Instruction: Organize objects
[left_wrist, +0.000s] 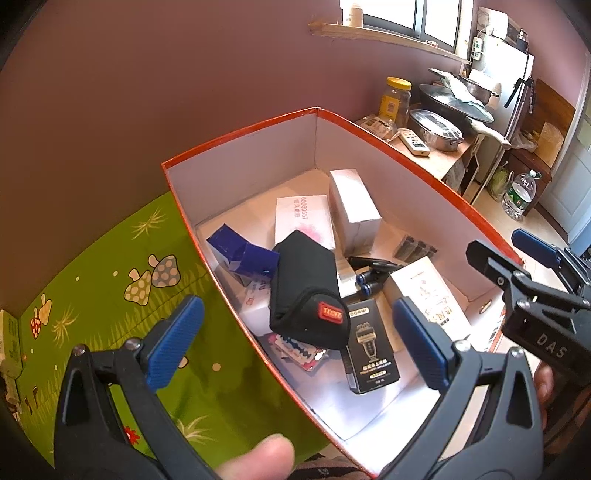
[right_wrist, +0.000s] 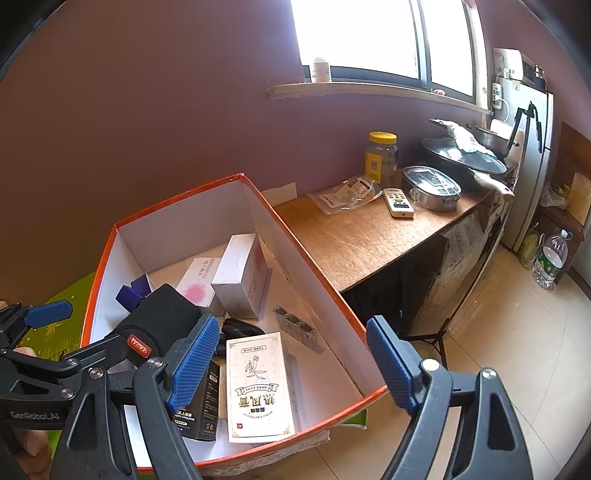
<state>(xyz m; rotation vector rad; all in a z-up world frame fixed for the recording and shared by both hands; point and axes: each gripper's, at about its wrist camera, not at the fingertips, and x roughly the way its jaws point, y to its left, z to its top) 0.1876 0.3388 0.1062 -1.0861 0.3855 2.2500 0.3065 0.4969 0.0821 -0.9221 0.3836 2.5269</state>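
Observation:
An orange-rimmed white box (left_wrist: 258, 166) (right_wrist: 184, 229) holds a black pouch (left_wrist: 303, 284) (right_wrist: 162, 314), a small black carton (left_wrist: 369, 347) (right_wrist: 205, 402), a gold-printed white carton (right_wrist: 258, 387), two white cartons, a blue box (left_wrist: 240, 251) and a battery strip (right_wrist: 299, 328). My left gripper (left_wrist: 299, 343) is open and astride the box's left wall above the pouch, holding nothing. My right gripper (right_wrist: 293, 363) hangs open over the box's near right corner, its pads touching nothing. In the left wrist view its fingers (left_wrist: 535, 245) show at the right edge.
The box stands on a green mushroom-print mat (left_wrist: 110, 277). To its right, a wooden counter (right_wrist: 369, 240) carries a yellow-lidded jar (right_wrist: 382, 157), a remote (right_wrist: 398, 202), a metal tin and a wok. A fridge and a water bottle (right_wrist: 550, 258) stand by the tiled floor.

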